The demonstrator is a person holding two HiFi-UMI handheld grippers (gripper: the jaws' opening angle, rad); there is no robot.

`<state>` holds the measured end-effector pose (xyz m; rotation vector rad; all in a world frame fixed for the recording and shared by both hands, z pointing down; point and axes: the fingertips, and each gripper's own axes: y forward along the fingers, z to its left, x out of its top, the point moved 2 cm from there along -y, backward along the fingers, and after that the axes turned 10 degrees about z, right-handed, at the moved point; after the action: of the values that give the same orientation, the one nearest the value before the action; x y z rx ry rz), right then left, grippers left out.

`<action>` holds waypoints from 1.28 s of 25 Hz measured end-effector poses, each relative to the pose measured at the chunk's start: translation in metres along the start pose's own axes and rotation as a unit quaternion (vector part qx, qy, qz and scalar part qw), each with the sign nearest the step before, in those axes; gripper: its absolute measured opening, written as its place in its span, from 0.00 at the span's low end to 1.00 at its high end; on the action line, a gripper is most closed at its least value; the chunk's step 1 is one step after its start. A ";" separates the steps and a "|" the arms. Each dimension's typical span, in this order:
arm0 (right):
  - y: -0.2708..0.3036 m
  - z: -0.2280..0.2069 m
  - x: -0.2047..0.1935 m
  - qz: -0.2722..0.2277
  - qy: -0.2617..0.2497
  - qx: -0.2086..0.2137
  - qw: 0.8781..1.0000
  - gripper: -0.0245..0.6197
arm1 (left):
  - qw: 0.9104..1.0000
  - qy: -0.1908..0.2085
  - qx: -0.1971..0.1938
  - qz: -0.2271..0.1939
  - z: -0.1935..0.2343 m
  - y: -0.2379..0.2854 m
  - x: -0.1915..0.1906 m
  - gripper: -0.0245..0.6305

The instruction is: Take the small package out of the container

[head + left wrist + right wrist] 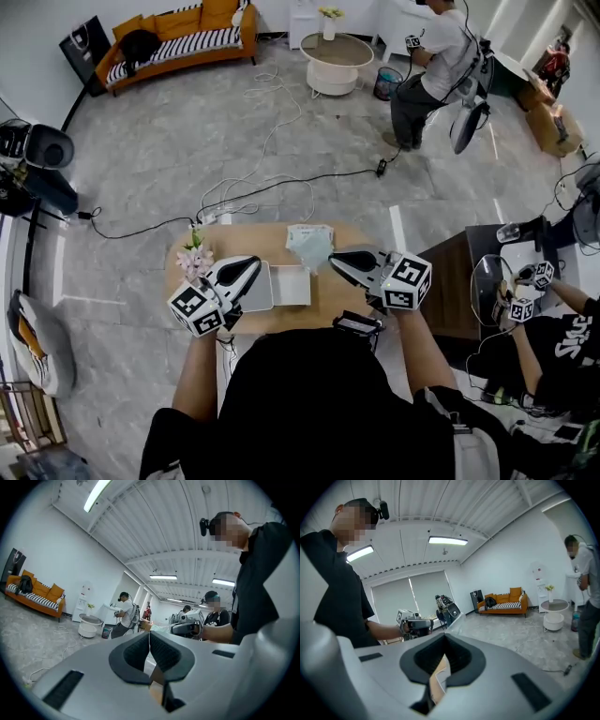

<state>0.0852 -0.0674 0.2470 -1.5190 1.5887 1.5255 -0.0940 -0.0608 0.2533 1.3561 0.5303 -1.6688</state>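
Large open room, grey stone floor, orange sofa (178, 37) against the far wall, cables (262, 187) trailing across the floor, another person (436, 66) standing beside a round white table (337, 58). Wooden bench (244, 239) directly below the head camera; pink flowers (195, 258) at its left end. White container (289, 286) sits mid-bench, open side up, with a grey panel along its left side. Left gripper (255, 264) is held over that panel, its fingers (133, 656) closed together; cannot tell whether they pinch anything. Right gripper (333, 258) points in from the right, fingers (461, 656) clamped on one corner of the small package (309, 246). The package is thin, pale green, out of the container and just past its far edge, over the bench.
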 end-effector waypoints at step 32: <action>0.015 0.015 0.005 -0.007 0.018 0.033 0.999 0.05 | 0.999 -0.039 -0.031 0.018 -0.006 -0.001 -0.026 0.06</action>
<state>0.0655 -0.0596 0.2442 -1.5268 1.6286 1.4312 -0.0915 -0.0456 0.2753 1.2427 0.5044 -1.6551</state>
